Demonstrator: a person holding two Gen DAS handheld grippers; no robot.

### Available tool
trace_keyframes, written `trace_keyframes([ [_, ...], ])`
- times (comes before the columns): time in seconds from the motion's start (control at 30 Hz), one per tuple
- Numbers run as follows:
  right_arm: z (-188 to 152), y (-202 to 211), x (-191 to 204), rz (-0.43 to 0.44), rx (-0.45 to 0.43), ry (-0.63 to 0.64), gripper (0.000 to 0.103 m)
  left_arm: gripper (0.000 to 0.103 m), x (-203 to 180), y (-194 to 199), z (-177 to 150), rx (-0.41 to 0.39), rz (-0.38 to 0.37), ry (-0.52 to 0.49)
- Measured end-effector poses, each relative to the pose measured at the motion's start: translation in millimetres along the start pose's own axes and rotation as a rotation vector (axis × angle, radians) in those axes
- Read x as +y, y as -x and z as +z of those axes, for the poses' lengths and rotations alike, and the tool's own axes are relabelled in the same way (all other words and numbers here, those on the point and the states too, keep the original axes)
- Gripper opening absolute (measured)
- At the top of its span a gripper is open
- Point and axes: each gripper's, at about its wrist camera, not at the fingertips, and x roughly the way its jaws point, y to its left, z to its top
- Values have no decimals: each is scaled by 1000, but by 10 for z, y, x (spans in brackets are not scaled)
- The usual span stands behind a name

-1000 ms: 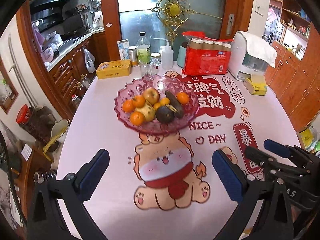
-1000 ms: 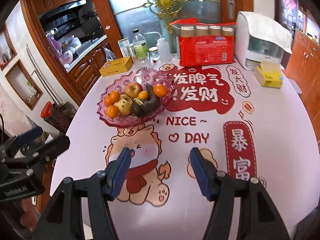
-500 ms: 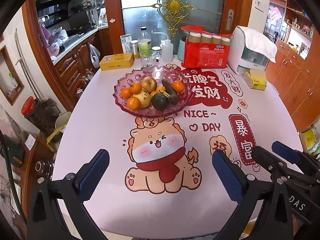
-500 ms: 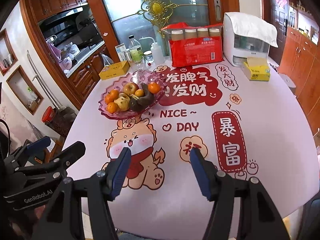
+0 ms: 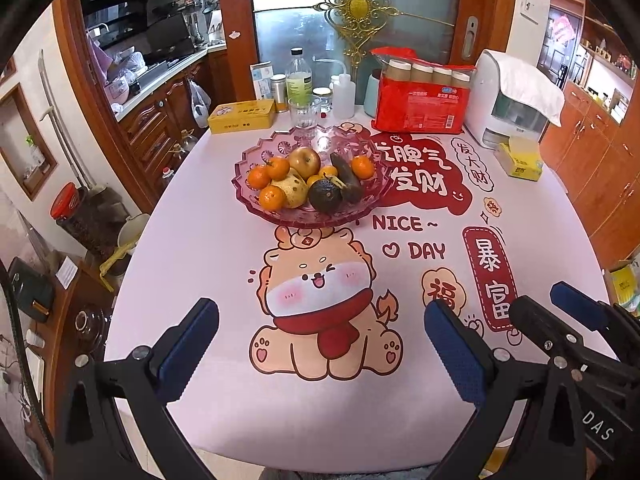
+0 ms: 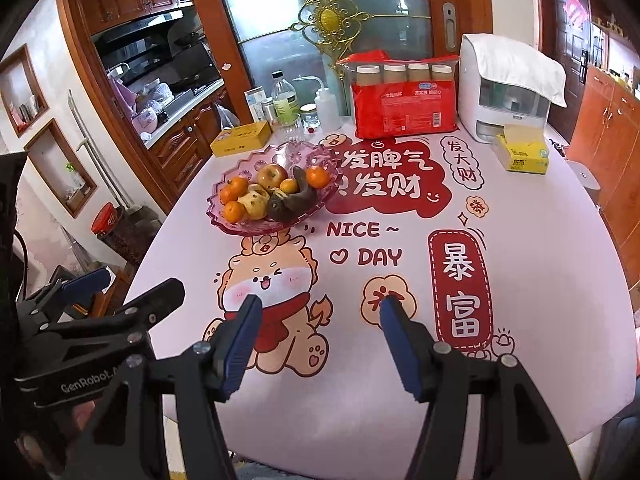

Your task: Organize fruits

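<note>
A pink glass fruit bowl stands on the far left part of the table. In it lie several oranges, an apple, a yellowish pear, an avocado and a dark long fruit. My left gripper hangs open over the table's near edge with nothing between its blue pads. My right gripper is also open and empty, well short of the bowl; in the left wrist view it shows at the right.
The table wears a pink cartoon cloth. At its far side stand a yellow tin, bottles, a drinking glass, a red pack of cups, a white appliance and a yellow tissue pack. Kitchen cabinets lie left.
Both grippers drew back toward the near table edge, so the bowl looks farther away. Most of that shift came early; little differs in the last half second. Both stay open.
</note>
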Motion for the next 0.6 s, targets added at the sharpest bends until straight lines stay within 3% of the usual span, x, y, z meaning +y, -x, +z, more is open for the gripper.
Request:
trace_keyframes([
  [0.6, 4, 19, -23, -7, -8, -12, 62, 102, -66, 13, 13, 0, -5, -12],
])
